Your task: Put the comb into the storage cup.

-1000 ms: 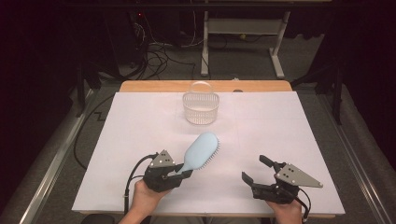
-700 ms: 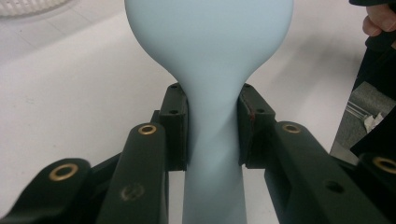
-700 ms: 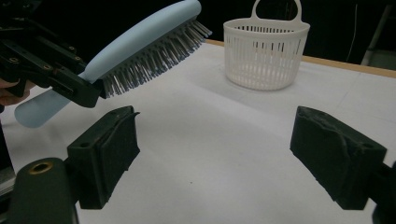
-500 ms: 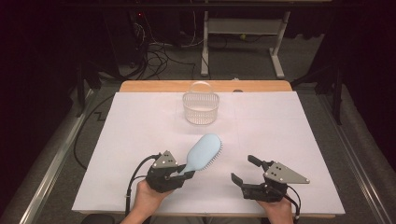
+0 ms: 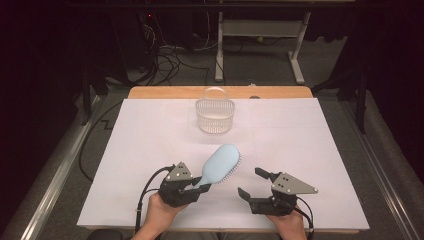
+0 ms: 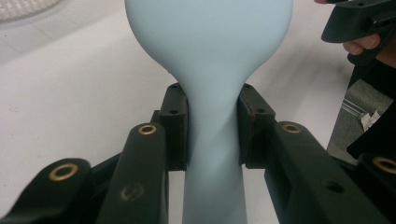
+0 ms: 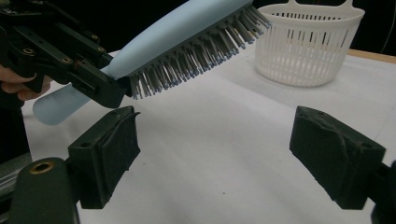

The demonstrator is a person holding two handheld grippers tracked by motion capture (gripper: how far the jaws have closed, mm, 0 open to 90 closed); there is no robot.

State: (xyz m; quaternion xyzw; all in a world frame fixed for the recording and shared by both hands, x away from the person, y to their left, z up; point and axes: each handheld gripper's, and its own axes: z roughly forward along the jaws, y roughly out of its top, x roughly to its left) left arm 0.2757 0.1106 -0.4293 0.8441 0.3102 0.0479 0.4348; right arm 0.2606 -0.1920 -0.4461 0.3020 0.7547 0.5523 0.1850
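A light blue hairbrush (image 5: pixel 220 163) is held off the white table sheet, head pointing up and to the right, bristles facing down toward the right. My left gripper (image 5: pixel 197 186) is shut on its narrow neck (image 6: pixel 212 126), one pad on each side. In the right gripper view the hairbrush (image 7: pixel 196 35) hangs at upper left with its bristles toward me. My right gripper (image 5: pixel 252 182) stands open just right of the brush, near the table's front edge, nothing between its pads (image 7: pixel 109 144).
A white slotted plastic basket (image 5: pixel 215 115) stands at the back middle of the white sheet (image 5: pixel 310 145); it also shows as the basket (image 7: pixel 308 44) at the upper right. Dark floor with cables and a desk frame lies beyond the wooden table edge (image 5: pixel 165 92).
The left gripper has lifted and tilted the hairbrush up toward the right. The right gripper has slid left, closer to the brush, and stays open.
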